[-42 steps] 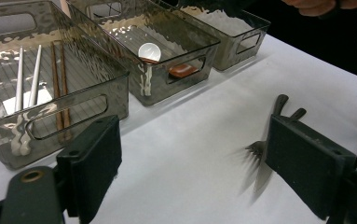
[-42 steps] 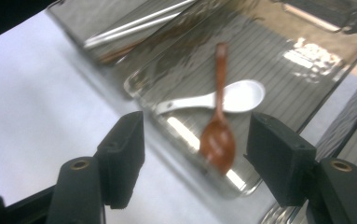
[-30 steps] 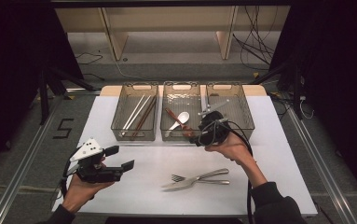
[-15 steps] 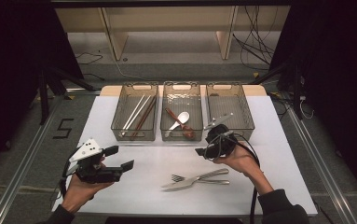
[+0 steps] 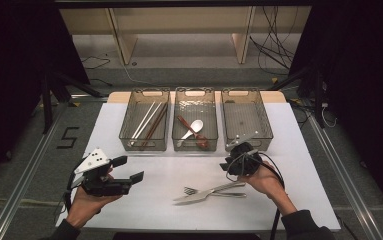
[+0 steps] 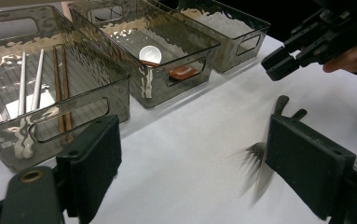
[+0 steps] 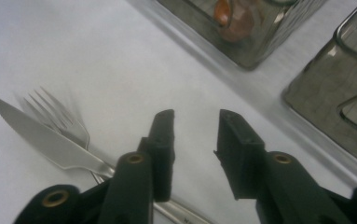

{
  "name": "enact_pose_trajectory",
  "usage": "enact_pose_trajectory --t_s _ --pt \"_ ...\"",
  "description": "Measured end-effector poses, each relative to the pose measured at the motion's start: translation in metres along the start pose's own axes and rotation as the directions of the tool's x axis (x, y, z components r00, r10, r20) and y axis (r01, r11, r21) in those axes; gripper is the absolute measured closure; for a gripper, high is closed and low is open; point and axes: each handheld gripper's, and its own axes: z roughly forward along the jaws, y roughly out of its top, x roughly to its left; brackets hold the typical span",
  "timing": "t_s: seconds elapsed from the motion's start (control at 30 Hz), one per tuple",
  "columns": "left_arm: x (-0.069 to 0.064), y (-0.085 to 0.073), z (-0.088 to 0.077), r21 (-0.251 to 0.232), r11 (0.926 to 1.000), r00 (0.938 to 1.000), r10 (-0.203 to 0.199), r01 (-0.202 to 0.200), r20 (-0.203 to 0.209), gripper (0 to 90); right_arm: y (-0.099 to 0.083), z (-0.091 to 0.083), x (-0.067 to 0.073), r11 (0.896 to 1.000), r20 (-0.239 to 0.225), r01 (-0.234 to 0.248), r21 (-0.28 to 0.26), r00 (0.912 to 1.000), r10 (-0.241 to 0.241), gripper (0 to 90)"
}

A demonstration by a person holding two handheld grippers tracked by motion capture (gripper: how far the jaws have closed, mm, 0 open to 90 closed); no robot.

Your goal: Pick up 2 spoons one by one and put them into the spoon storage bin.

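Steel knife (image 5: 206, 193) by right gripper (image 5: 227, 167)

Lab-type recording setup, not home. White rectangular work table (image 5: 299, 165) stands between metal floor rails (image 5: 24, 180), ringed by black curtains (image 5: 9, 60). Loose black cables (image 5: 274, 47) trail over grey floor. Black numeral "5" (image 5: 69, 137) taped on floor. Three clear smoky plastic bins (image 5: 241, 96) stand in neat row, staged for sorting cutlery.
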Motion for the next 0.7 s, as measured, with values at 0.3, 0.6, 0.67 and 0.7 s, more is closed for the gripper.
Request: enact_pose_trajectory --t_s 0.3,0.6,0.67,0.7 --pt "0.0 0.0 0.0 0.002 1.0 1.0 -0.002 0.002 -0.004 17.7 -0.014 0.007 -0.001 0.999 0.0 0.013 0.049 0.9999 -0.013 86.0" --pt "0.0 -0.001 -0.002 -0.001 1.0 1.0 -0.002 0.002 -0.004 17.7 -0.021 0.01 -0.001 0.996 0.008 0.021 0.091 0.9997 -0.021 90.0" --pt "0.0 -0.001 -0.002 -0.001 1.0 1.0 -0.001 0.001 -0.004 17.7 -0.023 0.013 -0.001 0.994 0.01 0.02 0.105 0.9997 -0.021 90.0" --pt "0.0 -0.001 -0.002 0.0 1.0 1.0 -0.002 0.002 -0.004 17.7 -0.023 0.013 -0.001 0.994 0.009 0.02 0.109 0.9997 -0.021 90.0"
